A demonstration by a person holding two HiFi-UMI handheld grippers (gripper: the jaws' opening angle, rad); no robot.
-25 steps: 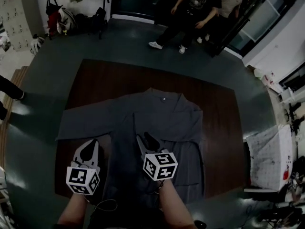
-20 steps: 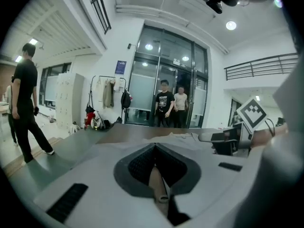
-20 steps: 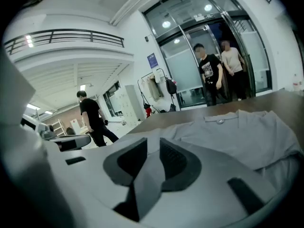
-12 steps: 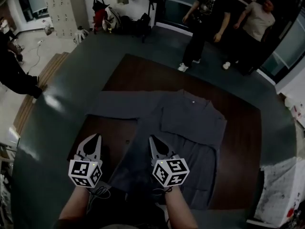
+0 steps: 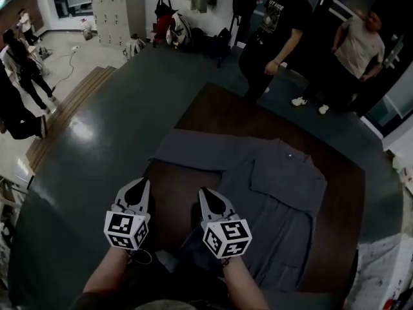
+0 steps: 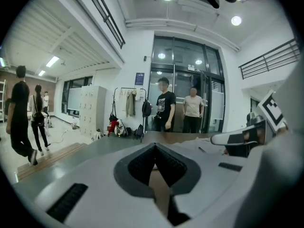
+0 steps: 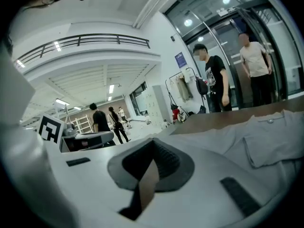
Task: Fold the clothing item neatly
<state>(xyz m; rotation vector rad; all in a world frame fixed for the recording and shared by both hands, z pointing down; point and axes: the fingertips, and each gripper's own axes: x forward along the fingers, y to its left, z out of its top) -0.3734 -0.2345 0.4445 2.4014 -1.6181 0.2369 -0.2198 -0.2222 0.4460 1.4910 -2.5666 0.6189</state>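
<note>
left gripper (image 5: pixel 138 187): my jaws closed, empty, over bare counter (image 5: pixel 171 196).
right gripper (image 5: pixel 208 197): my jaws closed, empty, by the left edge of the shirt (image 5: pixel 284 199), placed to fold it, I judge.

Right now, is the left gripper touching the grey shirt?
Apart. In the head view the left gripper, jaws shut and empty, sits clear of the grey shirt, with bare table between them.

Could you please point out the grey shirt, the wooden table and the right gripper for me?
grey shirt (image 5: pixel 279 219): head view, on its flat body panel.
wooden table (image 5: pixel 218 113): head view, on the bare far corner.
right gripper (image 5: pixel 206 197): head view, at its closed jaw tips.
</note>
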